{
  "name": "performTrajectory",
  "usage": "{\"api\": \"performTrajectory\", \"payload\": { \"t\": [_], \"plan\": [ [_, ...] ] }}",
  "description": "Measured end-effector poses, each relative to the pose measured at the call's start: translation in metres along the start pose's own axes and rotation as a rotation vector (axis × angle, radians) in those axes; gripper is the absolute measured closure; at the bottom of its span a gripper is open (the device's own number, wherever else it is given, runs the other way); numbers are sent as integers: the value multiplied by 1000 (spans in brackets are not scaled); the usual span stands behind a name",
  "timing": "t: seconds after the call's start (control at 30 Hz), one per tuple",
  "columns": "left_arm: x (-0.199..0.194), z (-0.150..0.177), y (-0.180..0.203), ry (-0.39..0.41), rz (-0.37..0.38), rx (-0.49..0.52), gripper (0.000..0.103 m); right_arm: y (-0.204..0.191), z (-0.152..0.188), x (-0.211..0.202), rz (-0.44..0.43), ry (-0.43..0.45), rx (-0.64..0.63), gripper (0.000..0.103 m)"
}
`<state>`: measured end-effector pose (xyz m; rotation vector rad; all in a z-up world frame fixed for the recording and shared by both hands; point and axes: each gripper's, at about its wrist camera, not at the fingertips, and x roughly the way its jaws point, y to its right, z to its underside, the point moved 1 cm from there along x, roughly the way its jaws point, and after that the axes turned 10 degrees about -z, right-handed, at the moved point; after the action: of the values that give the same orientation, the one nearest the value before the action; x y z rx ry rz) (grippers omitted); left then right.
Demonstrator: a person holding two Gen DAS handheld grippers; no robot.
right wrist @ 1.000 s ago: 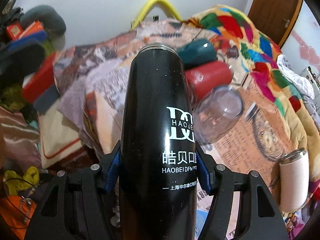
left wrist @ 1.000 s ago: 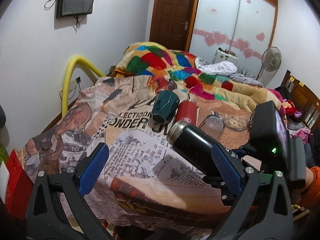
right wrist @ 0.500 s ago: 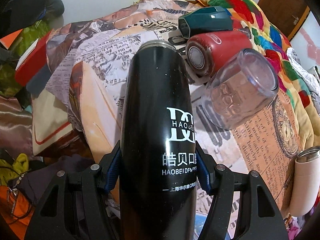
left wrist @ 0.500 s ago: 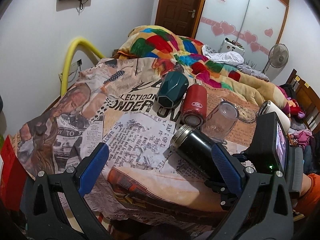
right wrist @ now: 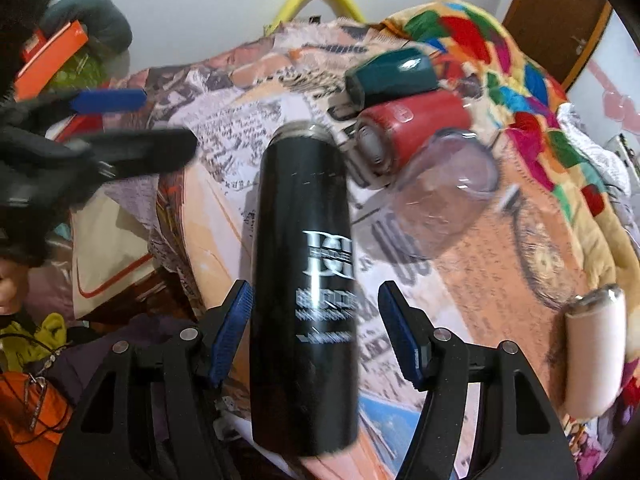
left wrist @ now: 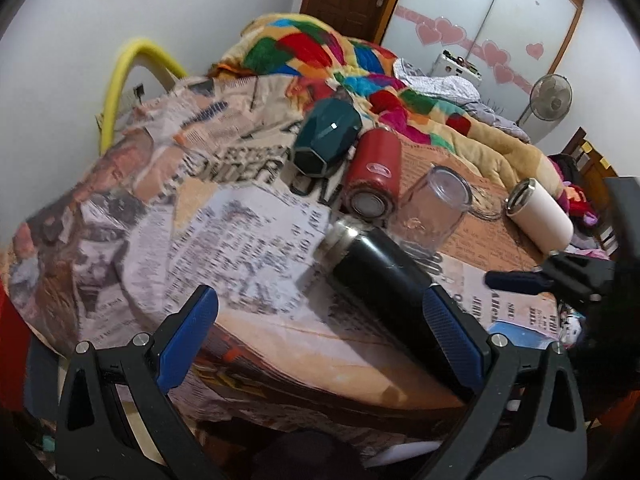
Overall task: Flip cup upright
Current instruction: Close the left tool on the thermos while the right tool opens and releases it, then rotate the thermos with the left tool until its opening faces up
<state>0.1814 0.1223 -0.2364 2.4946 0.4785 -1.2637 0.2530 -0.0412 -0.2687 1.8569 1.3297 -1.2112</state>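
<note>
A black flask (right wrist: 306, 280) with white lettering lies on its side on the newspaper-print bedspread (left wrist: 240, 248), its steel mouth pointing away. It also shows in the left wrist view (left wrist: 384, 280). My right gripper (right wrist: 316, 332) is open, its blue pads apart from the flask on both sides. My left gripper (left wrist: 320, 328) is open and empty, just left of the flask; its right pad overlaps the flask in view. Beyond the flask lie a green cup (left wrist: 326, 138), a red cup (left wrist: 374, 174), a clear glass cup (left wrist: 434, 208) and a white cup (left wrist: 538, 212), all on their sides.
A colourful quilt (left wrist: 332, 52) is bunched at the far end of the bed. A yellow hoop (left wrist: 120, 76) stands by the left wall. Clutter and an orange box (right wrist: 52, 52) lie beside the bed. A fan (left wrist: 550, 100) stands at the back right.
My right gripper has opened and let go of the black flask, which now lies on the bed. The left gripper has tilted down and closer to the flask.
</note>
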Motion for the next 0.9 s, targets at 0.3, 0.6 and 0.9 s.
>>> {"api": "performTrajectory", "payload": {
  "t": [0.3,0.6,0.9],
  "plan": [
    [38,9,24,-177,109,-86,8,10,27,-70,101,167,116,37],
    [73,17,36,-271,10,-136,28,5,56,-98,180,301,213,36],
    [73,14,54,-219,-61,-45,40,5,77,-109,153,389,320,36]
  ]
}}
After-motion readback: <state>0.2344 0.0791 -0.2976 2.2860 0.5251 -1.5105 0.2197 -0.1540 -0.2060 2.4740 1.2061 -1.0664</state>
